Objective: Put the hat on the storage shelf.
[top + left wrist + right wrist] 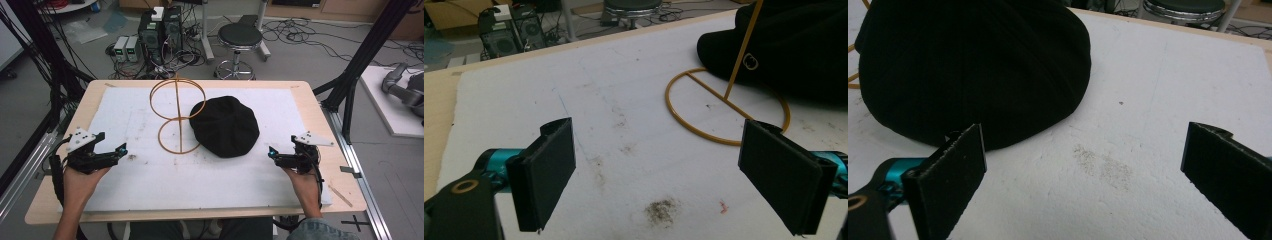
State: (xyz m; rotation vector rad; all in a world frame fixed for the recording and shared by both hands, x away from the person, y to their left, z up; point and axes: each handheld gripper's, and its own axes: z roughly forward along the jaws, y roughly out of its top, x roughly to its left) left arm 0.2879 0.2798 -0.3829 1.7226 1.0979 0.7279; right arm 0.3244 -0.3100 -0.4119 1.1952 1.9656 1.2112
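Observation:
A black flat cap [225, 126] lies in the middle of the white mat [150, 185], resting partly on the base ring of a gold wire stand [177, 115]. That stand has a round base, an upright rod and a top ring. My left gripper [121, 150] rests at the mat's left side, open and holding nothing. In the left gripper view the stand's base ring [704, 131] and the cap [804, 45] lie ahead between the wide jaws. My right gripper [271, 152] sits at the mat's right, open, with the cap [973, 65] just ahead.
The wooden table edge [320, 115] frames the mat. Beyond the far edge stand a round black stool [240, 37], computer boxes [160, 30] and loose cables on the floor. Black frame posts [360, 65] rise at both sides of the table.

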